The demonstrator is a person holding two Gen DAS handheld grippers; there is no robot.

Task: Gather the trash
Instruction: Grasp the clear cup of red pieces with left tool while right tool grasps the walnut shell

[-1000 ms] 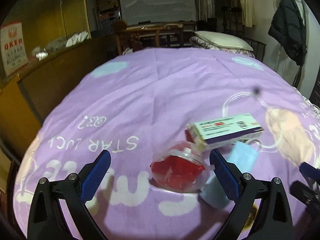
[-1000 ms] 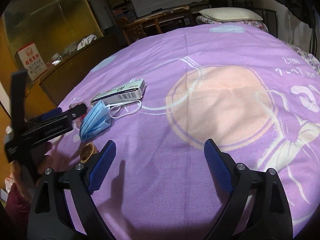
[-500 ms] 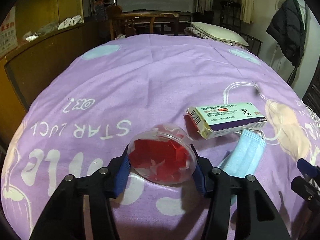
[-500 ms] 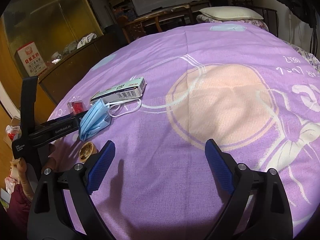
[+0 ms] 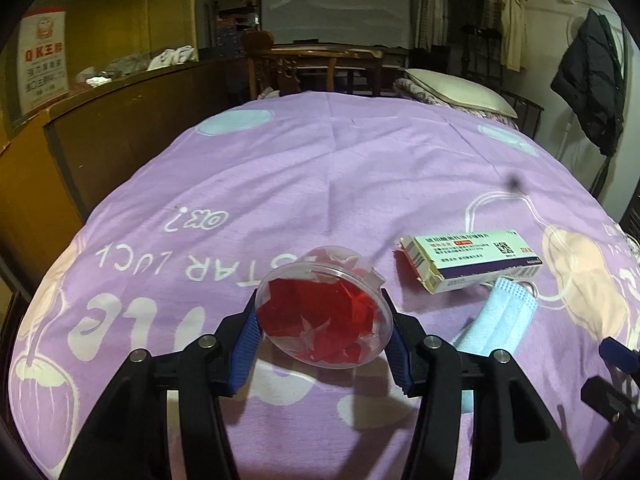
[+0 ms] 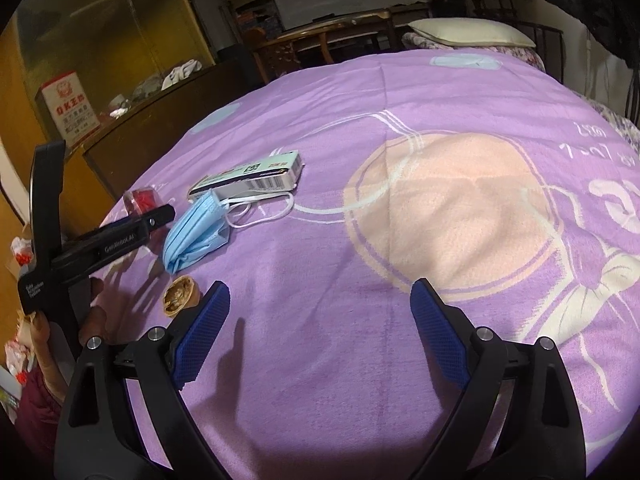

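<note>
My left gripper (image 5: 322,326) is shut on a clear plastic cup (image 5: 324,312) with red paper scraps inside, held tilted just above the purple blanket (image 5: 320,168). A white medicine box (image 5: 468,264) and a folded blue face mask (image 5: 496,320) lie to its right. In the right wrist view the box (image 6: 248,176), the mask (image 6: 196,232) and a walnut shell (image 6: 180,300) lie at the left, beside the left gripper (image 6: 138,210) holding the cup (image 6: 142,200). My right gripper (image 6: 320,320) is open and empty over the blanket.
A wooden cabinet (image 5: 104,132) runs along the bed's left side with a red-and-white carton (image 5: 44,64) on it. A pillow (image 5: 456,88) and wooden chair (image 5: 312,68) stand at the far end. A dark coat (image 5: 588,80) hangs at right.
My left gripper closed around the cup of red scraps and has lifted and tilted it off the blanket. The right gripper has stayed open and nearly still.
</note>
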